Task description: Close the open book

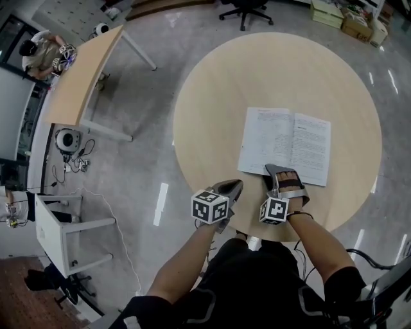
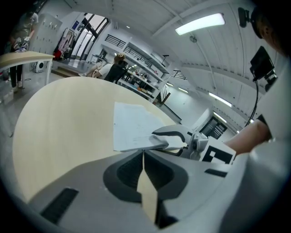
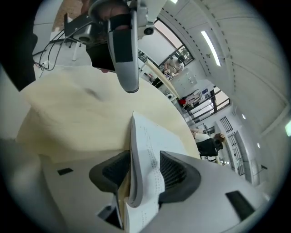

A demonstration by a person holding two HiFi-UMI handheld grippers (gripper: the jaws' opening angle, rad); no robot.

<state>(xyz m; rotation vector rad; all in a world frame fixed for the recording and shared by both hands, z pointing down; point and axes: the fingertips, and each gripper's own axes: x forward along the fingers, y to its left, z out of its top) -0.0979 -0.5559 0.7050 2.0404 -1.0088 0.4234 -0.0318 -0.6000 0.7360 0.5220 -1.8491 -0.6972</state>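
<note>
An open book (image 1: 286, 144) with white printed pages lies flat on the round wooden table (image 1: 212, 96), right of its middle. My right gripper (image 1: 282, 172) is at the book's near edge, just left of the spine. In the right gripper view its jaws (image 3: 141, 170) stand wide, with the near edge of a bunch of pages (image 3: 145, 150) between them. My left gripper (image 1: 236, 186) hovers over the table's near edge, left of the book and apart from it. Its jaws (image 2: 143, 154) meet at the tips with nothing in them; the book (image 2: 132, 127) lies beyond.
A long wooden desk (image 1: 83, 77) stands at the left, with a person (image 1: 42, 51) at its far end. A white shelf unit (image 1: 64, 231) and cables are on the floor at lower left. An office chair (image 1: 247, 9) and boxes (image 1: 359, 22) stand beyond the table.
</note>
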